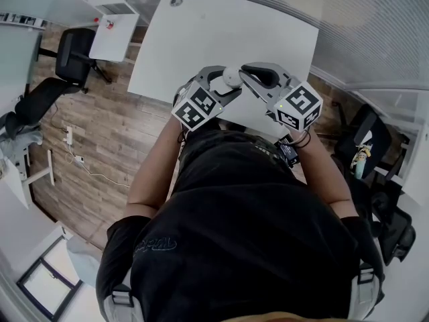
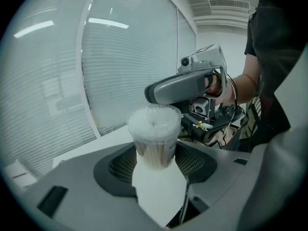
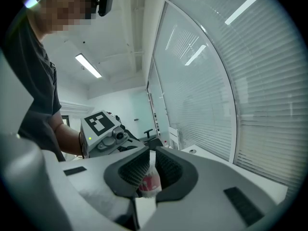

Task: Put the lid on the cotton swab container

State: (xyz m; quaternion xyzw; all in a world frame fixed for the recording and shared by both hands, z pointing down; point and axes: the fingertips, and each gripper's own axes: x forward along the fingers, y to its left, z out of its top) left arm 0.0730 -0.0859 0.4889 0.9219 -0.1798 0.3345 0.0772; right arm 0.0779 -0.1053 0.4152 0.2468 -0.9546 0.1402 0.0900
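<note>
A: The white table (image 1: 221, 32) fills the top of the head view, with wood floor (image 1: 120, 133) and office chairs (image 1: 74, 52) to its left. Where is the cotton swab container (image 1: 231, 77)?

B: Held above the table, upper middle of that frame. In the left gripper view the container (image 2: 155, 136) stands upright at centre, with the left gripper (image 2: 156, 159) pinching its lower wall. Swab tips (image 2: 154, 121) show on top, so it looks uncovered.

A: And the lid (image 3: 149, 182)?

B: Low in the right gripper view. The right gripper (image 3: 150, 166), jaws nearly together, nips a thin clear piece with red print, probably that lid.

A: How will it handle?

B: Likely light, slick plastic that squeezes out of round, so it is best held by its rim.
</note>
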